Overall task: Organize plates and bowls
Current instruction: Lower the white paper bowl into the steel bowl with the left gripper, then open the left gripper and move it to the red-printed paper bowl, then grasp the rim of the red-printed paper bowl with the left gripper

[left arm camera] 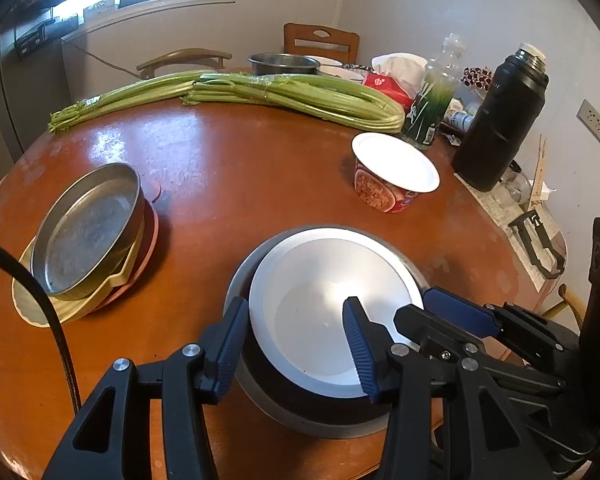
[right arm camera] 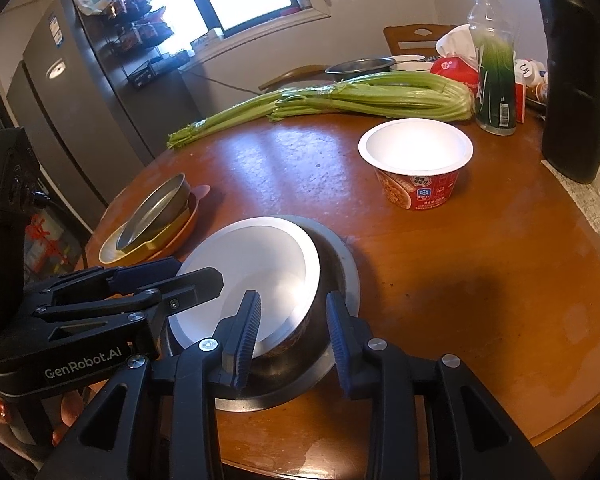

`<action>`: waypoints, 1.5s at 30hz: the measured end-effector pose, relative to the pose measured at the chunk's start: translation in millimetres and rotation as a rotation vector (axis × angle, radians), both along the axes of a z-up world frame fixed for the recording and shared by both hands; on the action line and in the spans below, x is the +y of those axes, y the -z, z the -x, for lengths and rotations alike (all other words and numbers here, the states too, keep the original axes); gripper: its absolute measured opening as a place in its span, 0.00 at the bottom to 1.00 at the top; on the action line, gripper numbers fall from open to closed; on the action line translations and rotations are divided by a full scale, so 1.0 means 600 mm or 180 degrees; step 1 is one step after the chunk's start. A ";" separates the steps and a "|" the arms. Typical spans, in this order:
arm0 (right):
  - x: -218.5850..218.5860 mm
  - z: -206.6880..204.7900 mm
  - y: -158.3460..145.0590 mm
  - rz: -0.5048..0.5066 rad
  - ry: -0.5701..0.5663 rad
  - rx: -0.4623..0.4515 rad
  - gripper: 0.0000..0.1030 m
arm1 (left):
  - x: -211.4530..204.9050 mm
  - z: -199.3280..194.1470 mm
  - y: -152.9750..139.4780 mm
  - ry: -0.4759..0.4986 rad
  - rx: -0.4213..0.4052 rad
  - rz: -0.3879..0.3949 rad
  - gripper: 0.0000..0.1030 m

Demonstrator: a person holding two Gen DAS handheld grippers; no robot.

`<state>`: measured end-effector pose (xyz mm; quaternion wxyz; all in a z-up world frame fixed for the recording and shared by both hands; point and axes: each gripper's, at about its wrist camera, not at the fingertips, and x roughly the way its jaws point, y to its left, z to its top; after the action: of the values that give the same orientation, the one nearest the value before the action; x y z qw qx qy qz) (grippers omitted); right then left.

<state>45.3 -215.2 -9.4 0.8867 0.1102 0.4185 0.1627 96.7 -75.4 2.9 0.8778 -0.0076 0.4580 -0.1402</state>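
Bowls sit nested low in both frames: white paper bowl tilted inside the steel bowl. My left gripper stands apart around the paper bowl's near rim, pads clear of it. My right gripper straddles the steel wall; pinched or not, I cannot tell. Bare table lies beyond, toward the plate stack at left.

Glossy wooden table, worn in patches. Dull, scuffed metal pan. Smooth white paper bowl inside a metal bowl. Ribbed blue tong pads.
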 end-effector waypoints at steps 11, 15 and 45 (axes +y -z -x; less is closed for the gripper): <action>-0.011 -0.001 -0.008 -0.0043 0.0020 -0.0069 0.35 | 0.014 -0.001 -0.022 -0.0043 -0.0152 0.0086 0.48; -0.018 -0.009 -0.008 -0.0060 0.0038 -0.0071 0.35 | 0.013 -0.013 -0.027 -0.0038 -0.0158 0.0112 0.48; -0.184 -0.214 0.023 0.0024 0.0788 0.0133 0.40 | -0.130 -0.240 -0.001 0.0400 0.0224 0.0020 0.48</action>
<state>173.9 -325.4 -23.3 0.8915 0.1611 0.4207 0.0480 240.7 -153.6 3.5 0.8506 0.0135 0.4877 -0.1961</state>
